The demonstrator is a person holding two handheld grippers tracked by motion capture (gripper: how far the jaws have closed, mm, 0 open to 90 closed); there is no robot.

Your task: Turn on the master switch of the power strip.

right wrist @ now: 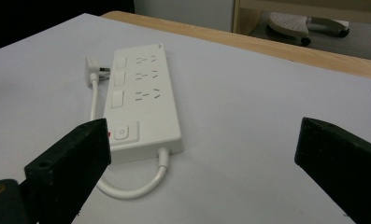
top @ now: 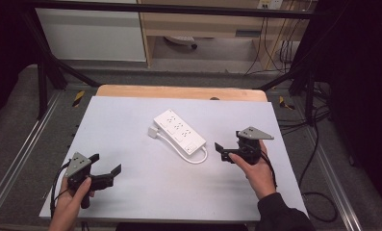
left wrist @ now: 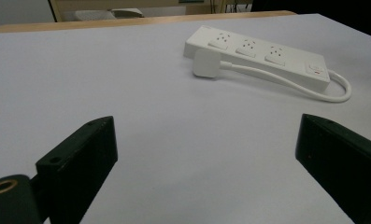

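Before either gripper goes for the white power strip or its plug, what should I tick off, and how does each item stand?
1. Left gripper open and holding nothing: ok.
2. Right gripper open and holding nothing: ok.
3. White three-socket power strip lies flat on the white table top: ok.
4. White plug out of the sockets, lying beside the strip: ok.
5. White cable free of both grippers: ok.
6. Switch position: cannot tell.

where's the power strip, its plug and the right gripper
power strip (top: 179, 126), high view, middle of its socket face
plug (left wrist: 206, 63), left gripper view, flat back of the white plug body
right gripper (top: 222, 150), high view, midway between its fingertips
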